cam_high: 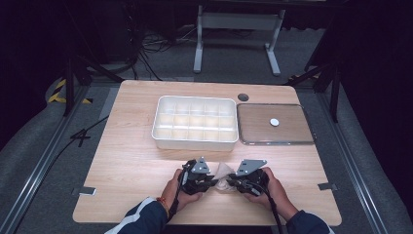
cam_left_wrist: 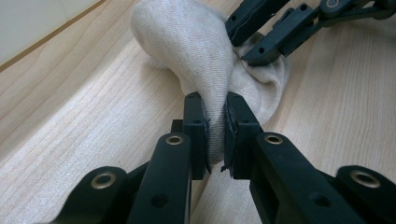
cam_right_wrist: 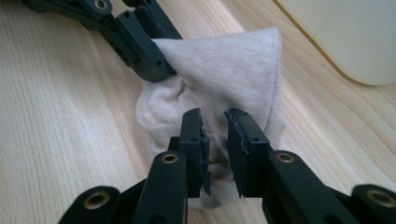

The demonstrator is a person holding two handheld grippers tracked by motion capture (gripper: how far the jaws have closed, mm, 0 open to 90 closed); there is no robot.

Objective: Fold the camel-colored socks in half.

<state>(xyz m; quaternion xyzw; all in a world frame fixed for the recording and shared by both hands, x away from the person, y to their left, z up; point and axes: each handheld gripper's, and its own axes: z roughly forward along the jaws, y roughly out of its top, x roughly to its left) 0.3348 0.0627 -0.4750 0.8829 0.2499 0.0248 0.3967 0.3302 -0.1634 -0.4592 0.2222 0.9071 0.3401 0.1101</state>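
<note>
— Gripping anything, is the left gripper (cam_left_wrist: 215, 135)?

— Yes. In the left gripper view its two black jaws are pinching a fold of a beige sock (cam_left_wrist: 205, 60), with the cloth squeezed thin between the pads. The sock is rising from that pinch in a rounded hump and bunching toward the far side, where the other gripper's jaws are biting into it.

— And the right gripper (cam_right_wrist: 215, 149)?

— It is clamping the same sock (cam_right_wrist: 224, 79). In the right gripper view the knitted cuff end is sitting between its jaws, which are standing a little wider than the left ones, and the pads are pressing on the bunched cloth from both sides. Beyond them the sock is spreading into a flat pointed flap, with the left gripper's jaws holding its far corner.

— Where is the sock lying on the table?

— In the high view the sock (cam_high: 223, 176) is sitting near the front edge of the wooden table (cam_high: 131, 146), stretched between the left gripper (cam_high: 210, 183) and the right gripper (cam_high: 231, 184), which are pointing at each other. A hand is wrapping each gripper from below.

— What is sitting behind them?

— A white tray with many compartments (cam_high: 195, 141) is standing mid-table, well apart from the sock. Just to its right a flat clear-rimmed tray (cam_high: 248, 124) is lying, with a small white disc (cam_high: 274, 122) resting on it. A dark round grommet (cam_high: 243, 97) is showing at the table's far edge.
</note>
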